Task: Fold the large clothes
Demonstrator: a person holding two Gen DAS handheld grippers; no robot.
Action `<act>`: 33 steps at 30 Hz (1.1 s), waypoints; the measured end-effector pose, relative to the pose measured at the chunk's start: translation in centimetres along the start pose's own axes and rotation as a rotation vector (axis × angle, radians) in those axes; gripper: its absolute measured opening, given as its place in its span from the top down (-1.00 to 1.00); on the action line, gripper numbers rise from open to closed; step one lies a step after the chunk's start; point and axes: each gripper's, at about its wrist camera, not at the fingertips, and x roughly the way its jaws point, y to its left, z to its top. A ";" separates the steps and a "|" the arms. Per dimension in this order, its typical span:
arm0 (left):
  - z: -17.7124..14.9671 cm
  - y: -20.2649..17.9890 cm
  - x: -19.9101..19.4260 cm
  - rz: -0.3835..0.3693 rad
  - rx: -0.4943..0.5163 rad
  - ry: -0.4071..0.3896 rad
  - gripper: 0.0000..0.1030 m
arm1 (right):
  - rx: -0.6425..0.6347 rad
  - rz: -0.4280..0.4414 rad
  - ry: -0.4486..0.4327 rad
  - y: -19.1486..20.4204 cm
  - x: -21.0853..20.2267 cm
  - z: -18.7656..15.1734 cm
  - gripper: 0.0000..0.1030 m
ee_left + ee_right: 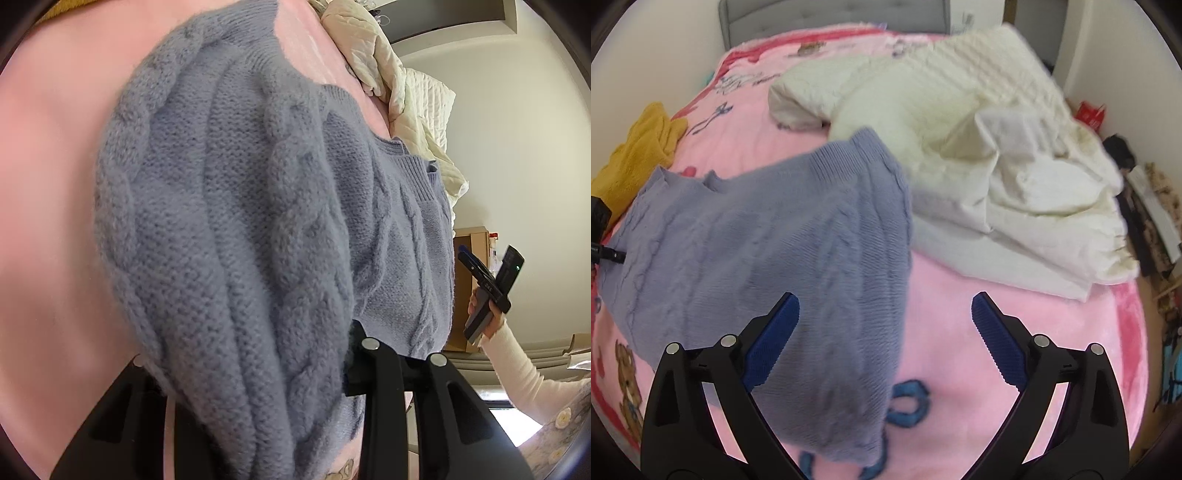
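Fingers of the left gripper (332, 373) pinch a thick fold of the blue-grey cable-knit sweater (768, 236) — its bulk spread across the pink blanket (960, 317) on the bed. Right gripper (886, 328) fingers gape wide, empty, over the sweater's near edge — beside a rumpled cream quilt (979, 147).

Blue-grey cable-knit sweater (768, 236); spread on pink blanket (960, 314)

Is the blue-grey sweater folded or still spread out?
Partly folded. The blue-grey sweater lies on the pink blanket with one sleeve laid across its body; the collar still shows, no compact fold yet.
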 end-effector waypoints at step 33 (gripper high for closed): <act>0.1 -3.8 -0.2 0.068 0.012 -0.083 0.37 | 0.038 0.380 0.204 3.4 6.7 3.1 0.55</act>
